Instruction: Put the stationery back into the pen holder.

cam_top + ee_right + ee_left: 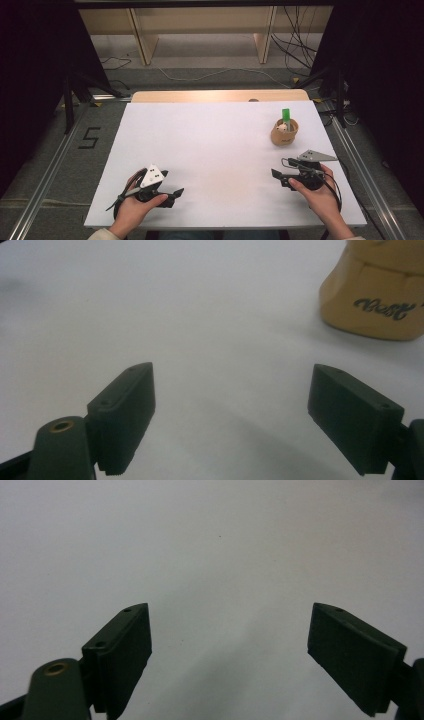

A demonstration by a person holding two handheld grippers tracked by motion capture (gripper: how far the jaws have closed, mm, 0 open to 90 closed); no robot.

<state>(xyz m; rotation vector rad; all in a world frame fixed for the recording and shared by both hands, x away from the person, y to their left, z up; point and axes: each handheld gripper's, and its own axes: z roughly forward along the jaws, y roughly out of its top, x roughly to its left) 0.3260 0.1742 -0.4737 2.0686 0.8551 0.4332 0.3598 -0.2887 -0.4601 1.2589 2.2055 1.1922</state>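
High view: white worktop [215,150], a person's hands at the near edge, one gripper each. Left gripper [176,194] near-left, low over the board, fingers apart w/ nothing between; left gripper view: bare white surface ahead. Right gripper [278,178] near-right, fingers also apart, empty. Tan cup [284,134] w/ dark lettering stands upright at far right, a green stick [286,116] and sth white inside. Right gripper view: cup [382,295] ahead, off to the right, apart from the fingers.

Black left claw [170,196], right claw [281,179]; grey triangular top plates; trailing black cables; pale sleeve cuffs.
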